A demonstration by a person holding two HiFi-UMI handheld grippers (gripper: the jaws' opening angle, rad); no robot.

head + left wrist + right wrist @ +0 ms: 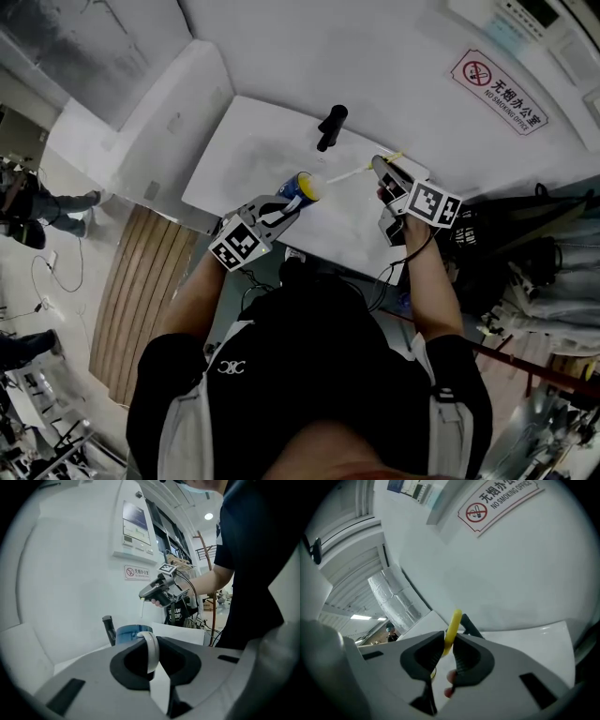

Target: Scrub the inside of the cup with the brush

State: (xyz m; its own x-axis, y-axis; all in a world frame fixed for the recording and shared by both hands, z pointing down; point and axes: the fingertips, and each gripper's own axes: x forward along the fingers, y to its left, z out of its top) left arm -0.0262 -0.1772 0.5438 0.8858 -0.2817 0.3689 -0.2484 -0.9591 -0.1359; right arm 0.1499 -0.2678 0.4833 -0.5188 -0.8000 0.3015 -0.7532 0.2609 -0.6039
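Note:
A blue cup (307,186) is held over the white table (234,159), tilted with its mouth toward the right. My left gripper (292,199) is shut on its white handle (151,648), and the cup's blue rim (132,631) shows just beyond the jaws. My right gripper (382,167) is shut on the yellow handle (451,632) of a brush (349,173). The brush's thin pale stem points at the cup's mouth, with its tip just outside the rim. In the left gripper view the right gripper (151,596) hangs above the cup.
A black upright cylinder (331,127) stands at the table's far side, behind the cup (108,627). A no-smoking sign (499,91) and a control panel (136,529) are on the white wall. Bags and cables lie to the right of the table (525,244).

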